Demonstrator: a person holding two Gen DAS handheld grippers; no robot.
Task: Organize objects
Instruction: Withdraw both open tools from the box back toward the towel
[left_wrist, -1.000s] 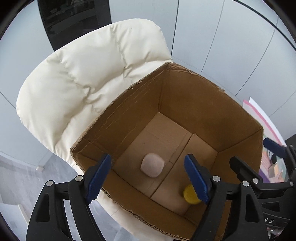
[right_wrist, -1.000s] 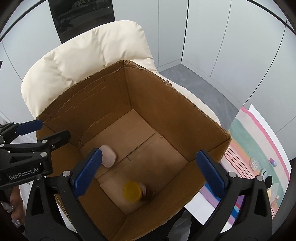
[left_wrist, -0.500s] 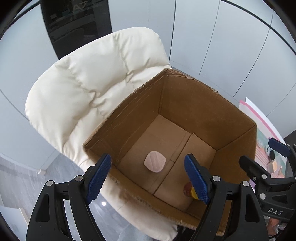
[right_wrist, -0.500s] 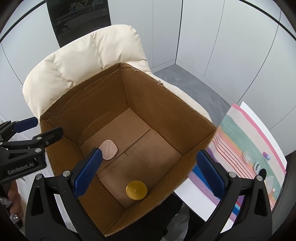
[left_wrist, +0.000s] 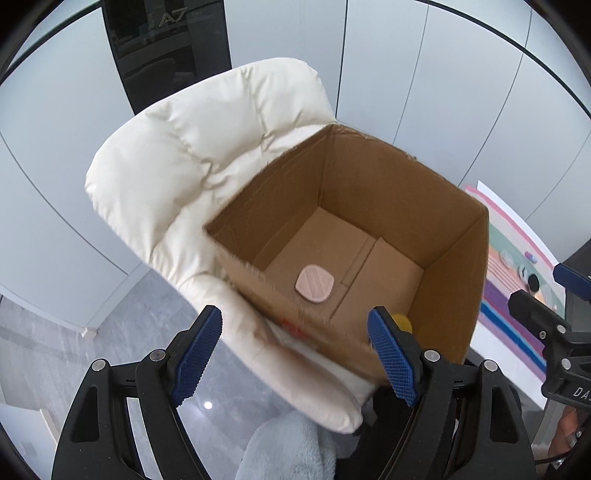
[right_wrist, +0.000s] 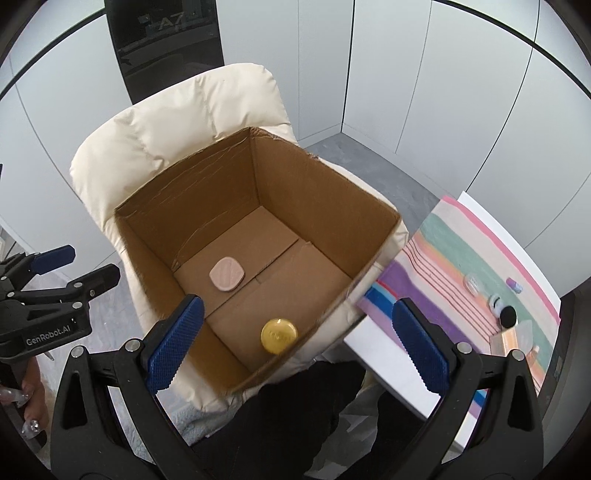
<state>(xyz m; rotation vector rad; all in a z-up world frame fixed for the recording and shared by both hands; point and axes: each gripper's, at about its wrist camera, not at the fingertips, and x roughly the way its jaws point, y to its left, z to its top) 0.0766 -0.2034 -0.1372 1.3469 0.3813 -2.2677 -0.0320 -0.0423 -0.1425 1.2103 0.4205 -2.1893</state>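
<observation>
Both tools stand wide and empty: left tool, right tool. The cardboard box, stiff corrugated board on a padded cream chair, holds 2 items: a flat, ribbed pink pad and a round yellow lid, probably hard plastic. Both look light; grip across their edges. Small items remain on the striped worktop mat.

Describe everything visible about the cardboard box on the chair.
The cardboard box is plain brown corrugated card, open at the top with no flaps showing and rough, slightly torn upper edges. It sits on the seat of a cream padded chair, against the backrest. Its floor shows folded bottom flaps with a seam. Inside lie a pink rounded-square item and a yellow round lid, apart from each other. Nothing grips the box.
</observation>
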